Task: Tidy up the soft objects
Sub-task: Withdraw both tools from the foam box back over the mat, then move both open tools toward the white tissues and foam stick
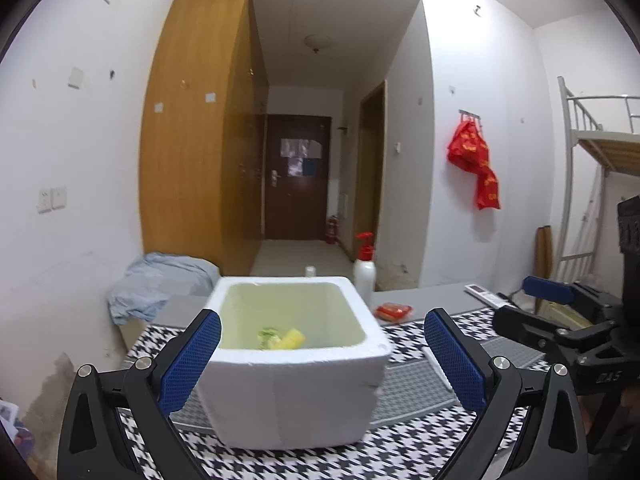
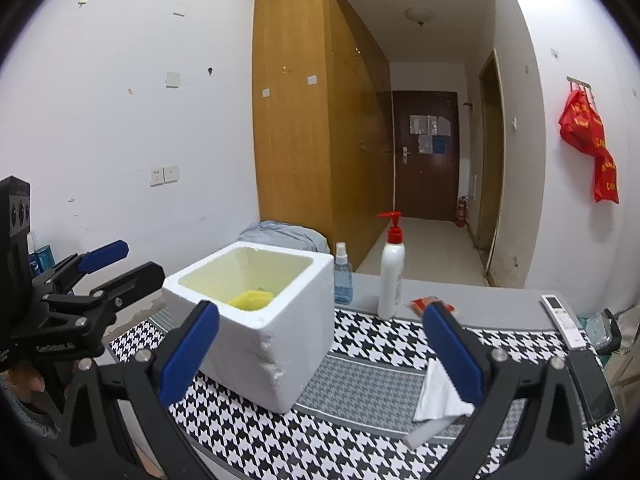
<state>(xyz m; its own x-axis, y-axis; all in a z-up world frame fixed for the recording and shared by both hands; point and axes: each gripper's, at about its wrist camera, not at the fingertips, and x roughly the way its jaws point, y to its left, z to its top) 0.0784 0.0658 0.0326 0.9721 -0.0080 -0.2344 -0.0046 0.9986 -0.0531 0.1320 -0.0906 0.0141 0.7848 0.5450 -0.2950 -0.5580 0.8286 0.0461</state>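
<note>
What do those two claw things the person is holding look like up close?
Each is a black plastic frame with silver bolts and two fingers faced with blue textured pads. The left gripper and right gripper match. White lettering marks their bodies, too blurred to read for sure. No cables show.

The foam box [image 2: 276,344] is white outside, pale yellow-green inside; the soft object [image 2: 251,300] in it is bright yellow; the cloth [image 2: 360,432] on the table is black-and-white houndstooth, with grey houndstooth panels; the pump bottle [image 2: 391,280] is white with a red pump; the spray bottle [image 2: 343,280] is clear blue; the folded tissue [image 2: 438,394] is white; both grippers' pads [image 1: 191,364] are blue on black frames.
</note>
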